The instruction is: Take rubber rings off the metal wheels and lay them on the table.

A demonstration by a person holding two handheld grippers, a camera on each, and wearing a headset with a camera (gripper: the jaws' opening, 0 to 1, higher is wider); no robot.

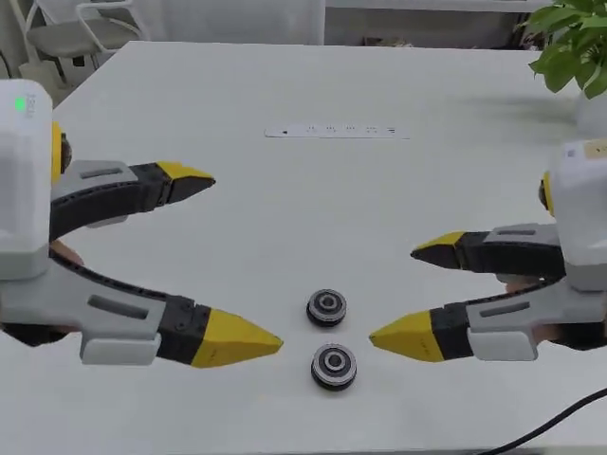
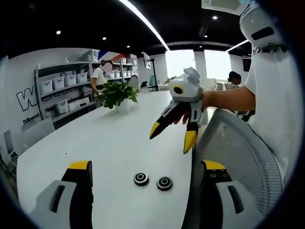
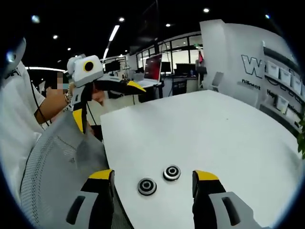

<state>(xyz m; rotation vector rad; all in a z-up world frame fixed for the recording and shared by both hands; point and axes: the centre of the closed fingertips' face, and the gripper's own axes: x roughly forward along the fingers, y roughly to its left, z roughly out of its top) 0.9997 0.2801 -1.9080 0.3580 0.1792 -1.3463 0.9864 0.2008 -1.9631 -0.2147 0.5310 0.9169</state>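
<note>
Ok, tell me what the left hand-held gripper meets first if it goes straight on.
The left hand-held gripper would probably meet the metal wheels on the table first, centred between its open jaws. Height is unclear; passing over them, it would reach the right hand-held gripper.

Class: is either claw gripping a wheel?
No: far wheel and near wheel lie free on the table between left claw and right claw.

matt white table (image 1: 379, 199), metal wheels (image 1: 326, 307), black rubber rings (image 1: 334, 366)
</note>
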